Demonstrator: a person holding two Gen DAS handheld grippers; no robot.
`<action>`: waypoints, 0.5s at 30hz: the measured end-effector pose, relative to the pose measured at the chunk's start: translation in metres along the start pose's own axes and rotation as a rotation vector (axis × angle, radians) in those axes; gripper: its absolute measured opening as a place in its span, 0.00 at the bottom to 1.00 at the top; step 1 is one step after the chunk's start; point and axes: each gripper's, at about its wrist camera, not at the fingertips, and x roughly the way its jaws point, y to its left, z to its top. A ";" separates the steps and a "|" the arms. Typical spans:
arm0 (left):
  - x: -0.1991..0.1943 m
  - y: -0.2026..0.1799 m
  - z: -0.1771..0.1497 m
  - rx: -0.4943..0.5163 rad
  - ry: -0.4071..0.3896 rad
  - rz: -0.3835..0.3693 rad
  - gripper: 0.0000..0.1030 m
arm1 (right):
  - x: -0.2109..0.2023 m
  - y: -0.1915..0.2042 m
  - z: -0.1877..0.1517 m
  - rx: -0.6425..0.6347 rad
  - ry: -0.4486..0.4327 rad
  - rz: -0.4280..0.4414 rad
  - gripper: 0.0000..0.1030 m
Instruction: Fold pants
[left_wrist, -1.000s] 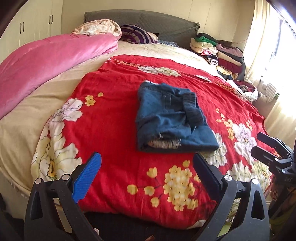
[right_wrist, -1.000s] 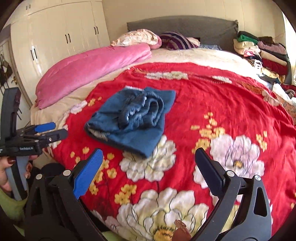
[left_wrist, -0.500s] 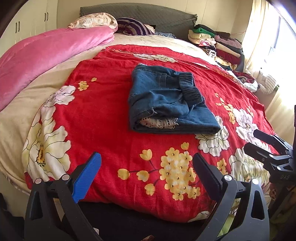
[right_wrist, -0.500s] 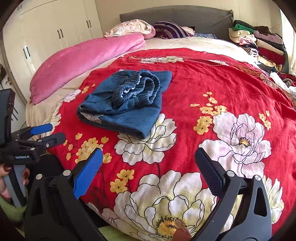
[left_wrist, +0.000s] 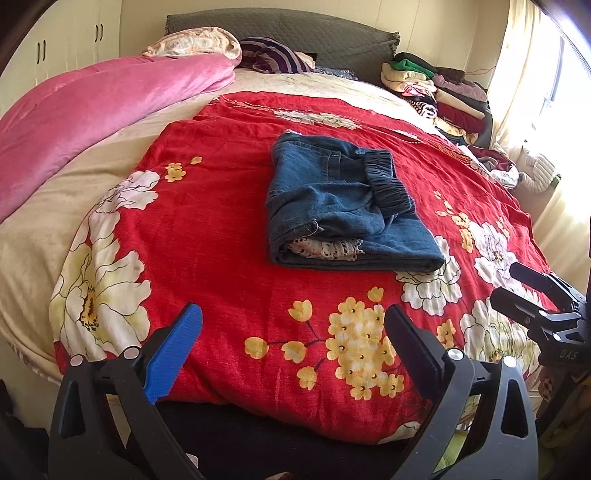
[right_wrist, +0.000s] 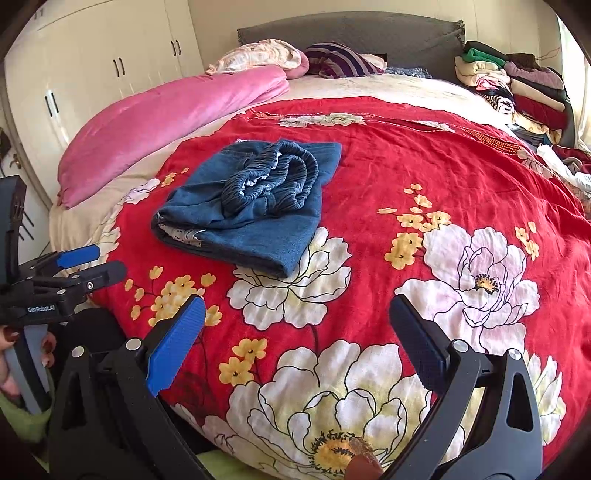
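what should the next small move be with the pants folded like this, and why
Probably pull both tools a little farther back and stop. The pants lie as a compact folded bundle on the red blanket, with the waistband on top. The left tool and right tool are open, empty and short of the bundle.

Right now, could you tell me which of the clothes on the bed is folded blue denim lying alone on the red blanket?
The jeans on the red floral blanket; the other clothes are stacked by the headboard.

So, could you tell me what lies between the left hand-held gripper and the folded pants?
Only bare red floral blanket, seen in the left wrist view.
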 end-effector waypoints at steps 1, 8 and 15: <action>0.000 0.000 0.000 0.000 0.001 0.001 0.96 | 0.000 0.000 0.000 0.001 -0.001 -0.001 0.91; 0.001 0.000 0.000 0.001 0.008 0.009 0.96 | -0.001 0.000 0.001 0.001 -0.003 -0.006 0.91; 0.000 -0.001 -0.001 0.001 0.006 0.005 0.96 | -0.001 -0.001 0.001 0.003 -0.005 -0.009 0.91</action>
